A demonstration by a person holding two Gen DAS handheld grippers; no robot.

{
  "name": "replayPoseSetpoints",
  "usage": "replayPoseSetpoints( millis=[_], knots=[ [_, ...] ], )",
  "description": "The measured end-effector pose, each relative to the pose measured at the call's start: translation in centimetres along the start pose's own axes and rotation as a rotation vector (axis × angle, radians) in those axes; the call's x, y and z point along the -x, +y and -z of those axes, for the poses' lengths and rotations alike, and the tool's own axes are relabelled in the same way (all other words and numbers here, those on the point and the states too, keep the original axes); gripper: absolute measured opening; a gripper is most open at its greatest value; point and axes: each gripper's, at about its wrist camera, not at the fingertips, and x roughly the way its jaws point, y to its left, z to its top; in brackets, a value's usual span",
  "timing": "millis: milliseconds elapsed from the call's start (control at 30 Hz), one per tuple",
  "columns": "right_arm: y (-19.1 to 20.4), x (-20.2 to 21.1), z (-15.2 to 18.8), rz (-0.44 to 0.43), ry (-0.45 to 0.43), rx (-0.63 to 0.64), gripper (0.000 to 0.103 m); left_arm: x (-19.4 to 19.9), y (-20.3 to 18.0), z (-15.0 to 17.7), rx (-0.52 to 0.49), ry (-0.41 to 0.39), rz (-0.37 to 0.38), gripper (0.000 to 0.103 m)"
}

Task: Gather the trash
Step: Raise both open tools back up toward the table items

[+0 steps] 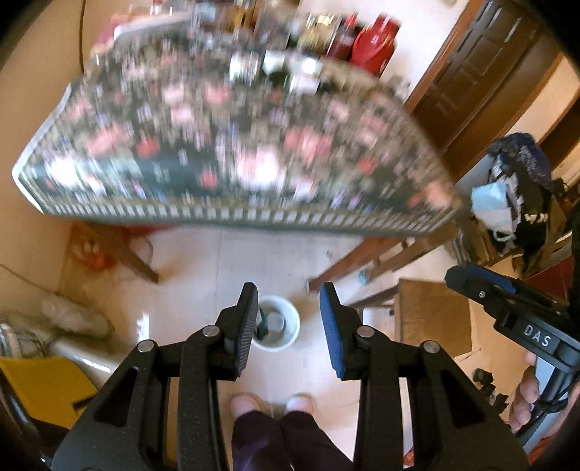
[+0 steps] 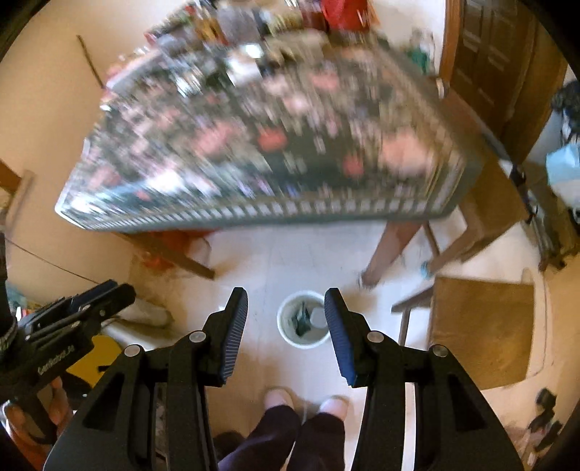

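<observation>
A white trash bin (image 1: 279, 328) stands on the pale floor in front of the person's feet; it also shows in the right wrist view (image 2: 302, 320). It holds dark green trash (image 2: 301, 320) and a grey round piece. My left gripper (image 1: 290, 300) is open and empty, high above the bin. My right gripper (image 2: 286, 304) is open and empty, also above the bin. The right gripper shows at the right of the left wrist view (image 1: 482, 286). The left gripper shows at the left of the right wrist view (image 2: 94, 300).
A table with a dark floral cloth (image 1: 232, 152) stands beyond the bin, blurred, with bottles and jars at its far end (image 1: 326, 32). A wooden stool (image 2: 482, 326) is to the right. A cluttered shelf (image 1: 514, 206) and brown door (image 1: 471, 65) are further right. A yellow box (image 1: 40, 387) sits at left.
</observation>
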Motion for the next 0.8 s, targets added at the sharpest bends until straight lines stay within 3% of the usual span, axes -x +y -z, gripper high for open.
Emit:
replayPoseSetpoints(
  millis=[233,433,500,533,567,600,633,667,800],
  knots=[
    [2.9,9.9,-2.1,0.017,-0.178,0.031,0.041,9.9,-1.1,-3.4,-0.055,-0.184,0.055,0.036],
    [5.8,14.9,-2.7,0.034,-0.317,0.048,0.041,15.8,-1.5,-4.5,-0.115,-0.304,0.061,0.041],
    [6.4,15.9,-2.8,0.035,-0.349,0.052,0.043,17.1,-1.6,-4.8,-0.128,-0.334,0.054,0.052],
    [6.6,16.5,-2.8,0.037,-0.366,0.051,0.046,17.6,-1.6,-5.0,-0.126,-0.343,0.049,0.068],
    [6.8,16.9,-2.9,0.044,-0.385,0.046,0.058,18.1,-1.6,-5.1,-0.127,-0.358,0.048,0.078],
    [6.8,17.3,-3.0,0.054,-0.408,0.039,0.072,18.7,-1.8,-5.1,-0.13,-0.38,0.042,0.083],
    [6.7,17.5,-3.1,0.06,-0.422,0.035,0.077,19.1,-2.0,-5.1,-0.139,-0.398,0.033,0.089],
    [6.6,17.7,-3.3,0.067,-0.444,0.029,0.081,19.4,-2.2,-5.4,-0.149,-0.411,0.018,0.094],
    [5.7,17.6,-5.0,0.079,-0.459,0.019,0.082,19.2,-2.9,-6.4,-0.18,-0.437,-0.013,0.095]
  ],
)
